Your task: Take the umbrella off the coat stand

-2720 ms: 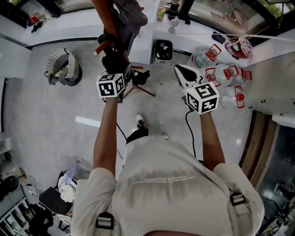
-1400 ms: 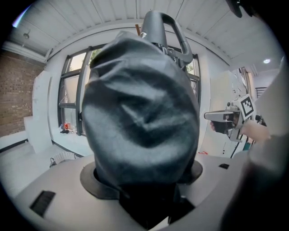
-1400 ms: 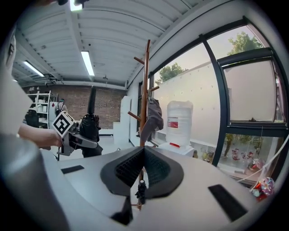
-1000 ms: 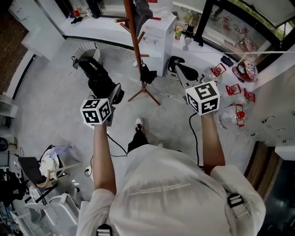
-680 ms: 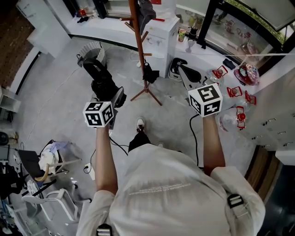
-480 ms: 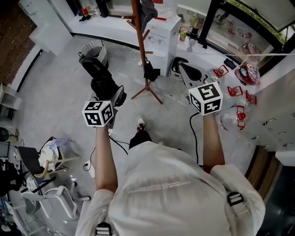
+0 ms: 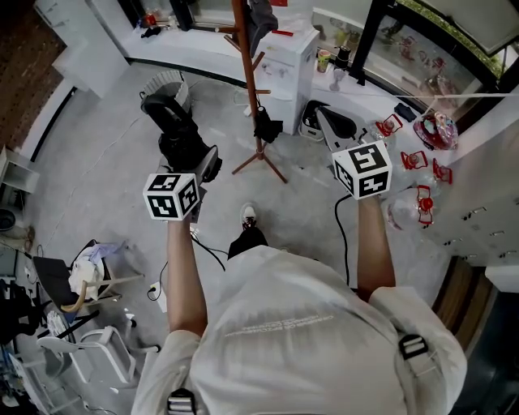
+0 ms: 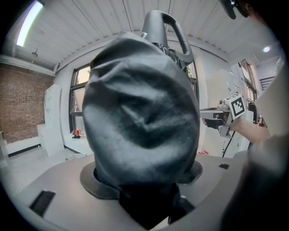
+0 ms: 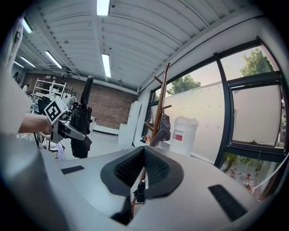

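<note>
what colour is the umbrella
Black, with a greyish sheen on the folded fabric. The umbrella shows best in the left gripper view.

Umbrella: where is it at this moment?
The black folded umbrella is clamped in the left tool, at the head view's left, held apart from the brown wooden coat stand that stands to its right.

Floor (image 7: pixel 105 162) lies open left of the coat stand (image 7: pixel 248 81). A white water dispenser (image 7: pixel 288 61) crowds its right side, and a grey garment (image 7: pixel 261 20) hangs from its pegs.
</note>
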